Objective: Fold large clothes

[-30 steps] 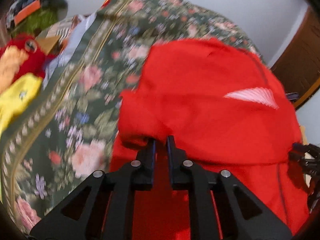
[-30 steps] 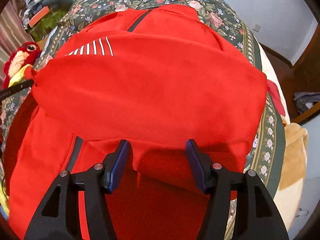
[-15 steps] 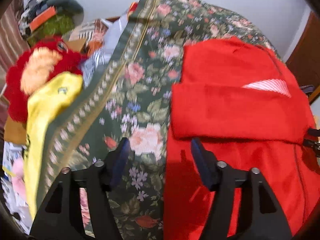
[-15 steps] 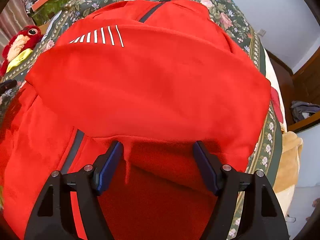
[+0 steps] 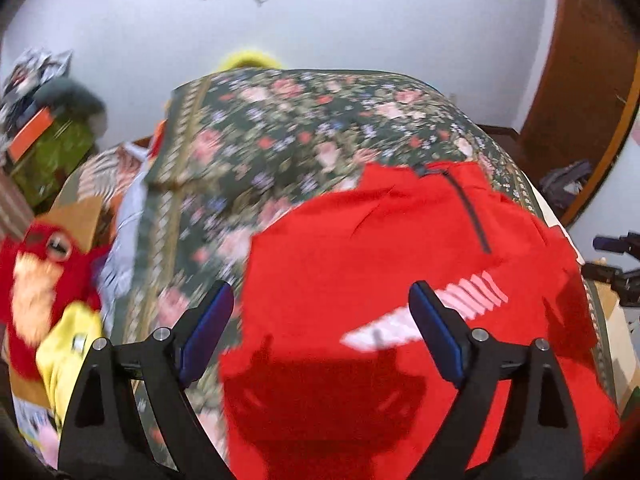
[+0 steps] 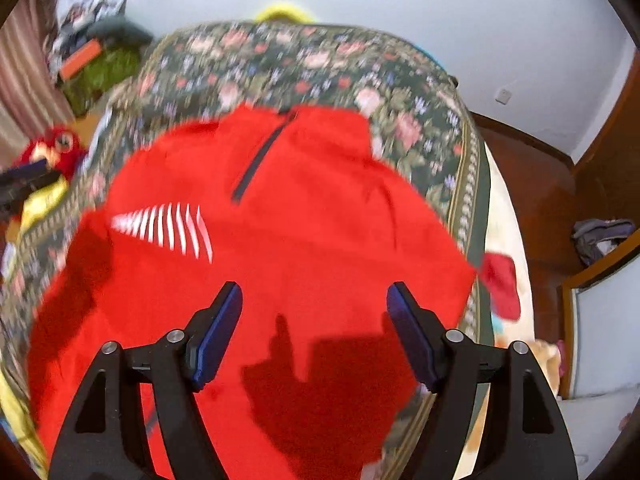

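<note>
A large red garment (image 5: 380,272) with a dark zip and white stripes lies folded on the floral bedspread (image 5: 304,132). It also shows in the right wrist view (image 6: 304,216). My left gripper (image 5: 322,316) is open and empty, raised above the garment's left edge. My right gripper (image 6: 314,316) is open and empty, raised above the garment's near right part. Both views are blurred by motion.
A red and yellow plush toy (image 5: 36,292) and clutter lie left of the bed. The bedspread's right edge (image 6: 472,208) drops to a wooden floor. A small red item (image 6: 500,284) lies by that edge. A wooden door (image 5: 592,92) stands at right.
My left gripper let go of the red fold and opened. Both grippers lifted up and back from the garment, so more of the bed and wall shows.
</note>
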Demonstrator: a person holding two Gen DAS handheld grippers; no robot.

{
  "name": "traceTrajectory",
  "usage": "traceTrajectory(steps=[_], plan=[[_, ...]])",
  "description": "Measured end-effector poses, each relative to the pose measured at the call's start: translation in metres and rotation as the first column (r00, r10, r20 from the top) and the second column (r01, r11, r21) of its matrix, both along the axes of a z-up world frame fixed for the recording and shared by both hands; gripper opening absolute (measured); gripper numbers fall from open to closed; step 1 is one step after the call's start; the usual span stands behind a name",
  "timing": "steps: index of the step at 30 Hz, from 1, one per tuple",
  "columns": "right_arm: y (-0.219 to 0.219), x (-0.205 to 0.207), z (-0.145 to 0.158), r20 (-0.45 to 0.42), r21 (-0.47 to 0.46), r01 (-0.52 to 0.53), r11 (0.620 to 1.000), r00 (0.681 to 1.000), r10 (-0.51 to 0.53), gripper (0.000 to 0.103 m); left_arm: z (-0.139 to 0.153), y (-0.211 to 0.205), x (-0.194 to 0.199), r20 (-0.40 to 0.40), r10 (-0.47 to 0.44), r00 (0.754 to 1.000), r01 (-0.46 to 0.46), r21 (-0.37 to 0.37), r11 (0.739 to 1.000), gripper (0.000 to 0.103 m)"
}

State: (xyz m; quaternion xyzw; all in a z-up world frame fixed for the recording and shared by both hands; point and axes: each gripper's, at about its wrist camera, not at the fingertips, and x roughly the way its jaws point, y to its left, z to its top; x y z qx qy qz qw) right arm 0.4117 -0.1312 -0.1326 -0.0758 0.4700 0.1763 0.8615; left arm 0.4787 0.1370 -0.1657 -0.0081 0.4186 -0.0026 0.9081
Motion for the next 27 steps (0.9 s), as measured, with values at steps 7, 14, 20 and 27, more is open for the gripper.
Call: traceTrajectory(steps=[7,14,20,27], plan=[[-0.007,0.061,-0.011,-0.042,0.103,0.105,0.989,0.994,-0.101,0.076,-0.019,-0.025,0.076,-0.044,-0.034,0.998,0.033,-0.02,0.999,0.089],[-0.01,0.118,-0.042,-0.13,0.209,0.215,0.954,0.973,-0.191,0.076,-0.056,-0.022,0.138,-0.073,0.016,0.997,-0.024,-0.112,0.993,0.089],[0.001,0.155,-0.071,-0.211,0.266,0.236,0.935,0.96,-0.182,0.076,-0.101,-0.016,0.174,-0.119,0.041,0.992,-0.073,-0.278,0.958,0.089],[0.015,0.158,-0.089,-0.205,0.248,0.195,0.949,0.968,-0.145,0.062,-0.131,-0.022,0.19,-0.188,-0.008,0.982,-0.061,-0.361,0.931,0.066]])
